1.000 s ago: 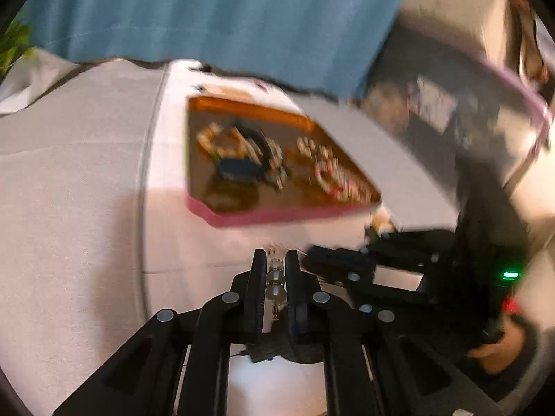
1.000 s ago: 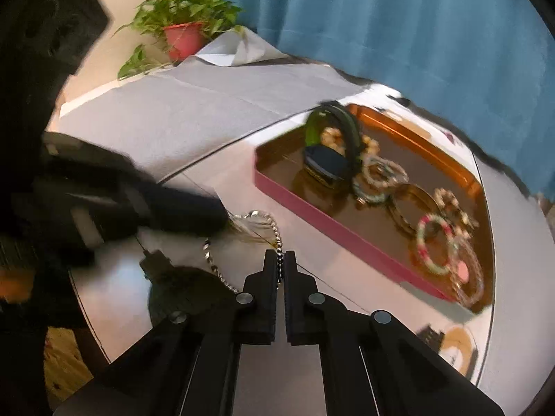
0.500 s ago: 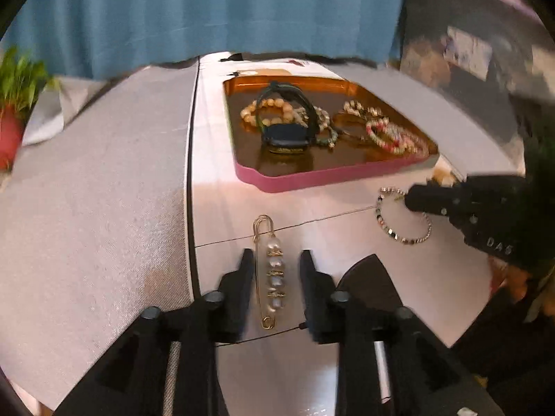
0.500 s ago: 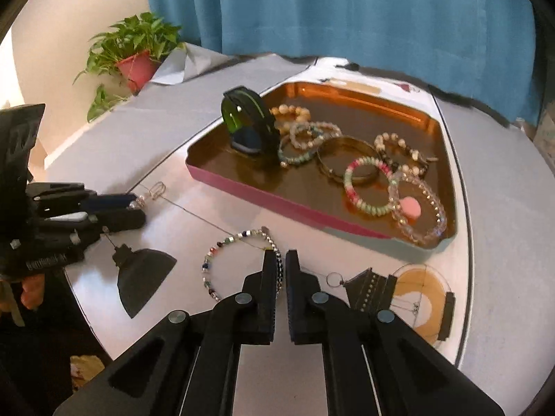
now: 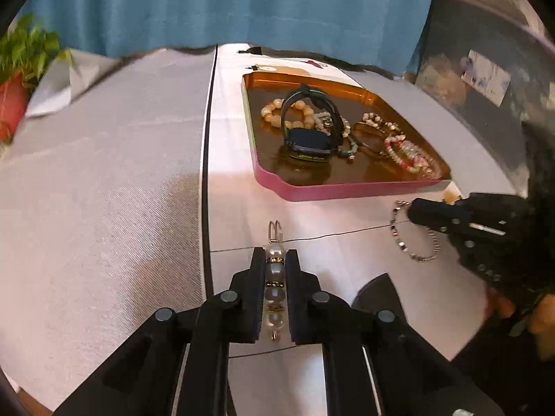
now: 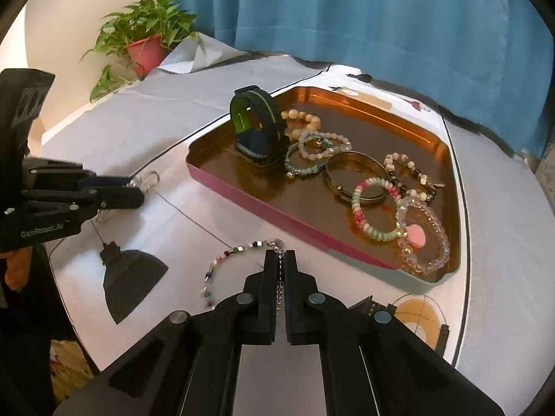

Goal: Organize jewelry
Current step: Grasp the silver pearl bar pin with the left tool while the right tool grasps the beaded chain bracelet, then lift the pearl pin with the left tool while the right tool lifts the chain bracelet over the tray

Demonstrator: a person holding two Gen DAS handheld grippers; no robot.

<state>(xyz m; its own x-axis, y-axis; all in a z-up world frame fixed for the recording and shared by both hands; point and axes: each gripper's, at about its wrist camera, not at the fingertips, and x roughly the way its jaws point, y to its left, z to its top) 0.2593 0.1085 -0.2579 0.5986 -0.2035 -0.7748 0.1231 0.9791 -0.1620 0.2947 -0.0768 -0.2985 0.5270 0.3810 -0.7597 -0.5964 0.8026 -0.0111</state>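
Left tongs (image 5: 275, 260) clamping pearl pin (image 5: 274, 277), right tongs (image 6: 279, 260) pinching bracelet chain (image 6: 239, 260)

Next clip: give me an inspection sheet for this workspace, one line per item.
Surface: white table with grey cloth alongside.
Job's things: pink-walled tray holding a smartwatch and several bracelets; pearl pin and beaded chain bracelet outside the tray.
Clutter: nothing seen.
Grippers: left gripper shut on the pearl pin; right gripper shut on the beaded chain bracelet.
Cables: nothing seen.
Surroundings: blue curtain, potted plant.
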